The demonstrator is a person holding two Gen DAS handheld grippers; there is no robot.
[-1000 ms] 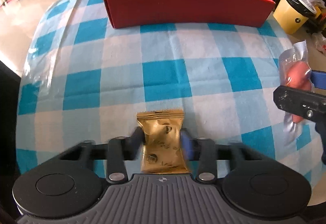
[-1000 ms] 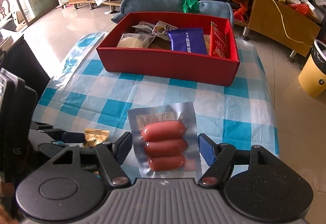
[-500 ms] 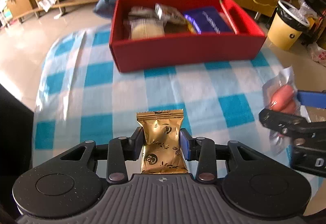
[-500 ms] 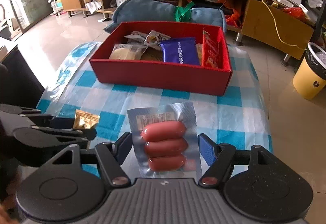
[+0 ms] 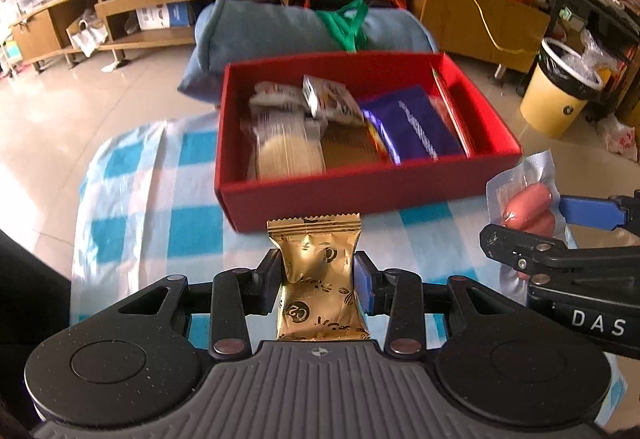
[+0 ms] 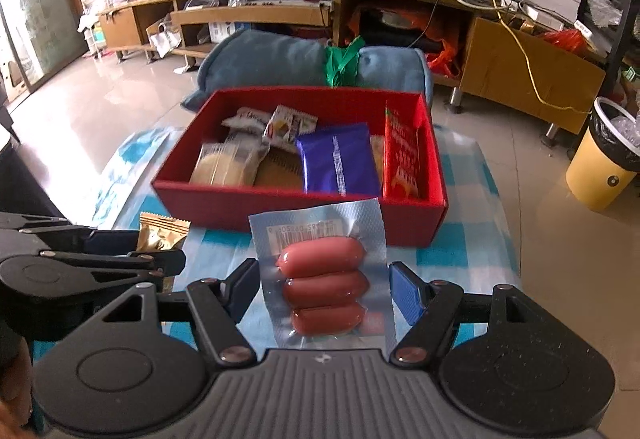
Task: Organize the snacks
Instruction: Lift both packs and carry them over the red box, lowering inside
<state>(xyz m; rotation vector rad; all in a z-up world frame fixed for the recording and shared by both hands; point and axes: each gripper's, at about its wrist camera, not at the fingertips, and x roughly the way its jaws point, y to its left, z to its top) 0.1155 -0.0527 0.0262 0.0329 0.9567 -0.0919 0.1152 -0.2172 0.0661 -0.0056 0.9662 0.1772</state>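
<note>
My left gripper point(image 5: 316, 275) is shut on a gold snack packet point(image 5: 316, 279) and holds it above the blue checked tablecloth point(image 5: 160, 199), short of the red box point(image 5: 360, 187). My right gripper point(image 6: 324, 279) is shut on a clear pack of three sausages point(image 6: 322, 279), held in the air before the red box point(image 6: 296, 199). The box holds several snack packets, among them a purple biscuit pack point(image 6: 340, 163). In the left wrist view the right gripper point(image 5: 532, 231) with the sausage pack point(image 5: 528, 203) is at the right. In the right wrist view the left gripper point(image 6: 160, 243) and gold packet point(image 6: 162, 235) are at the left.
A blue cushion point(image 6: 280, 63) lies beyond the box. A yellow bin point(image 6: 608, 163) stands on the floor at the right. Wooden shelves point(image 6: 256, 15) run along the back wall. The table edge drops off to tiled floor point(image 5: 80, 111) at the left.
Both grippers have risen with their packets and moved toward the red box, which now shows more of its inside. The grips have not changed.
</note>
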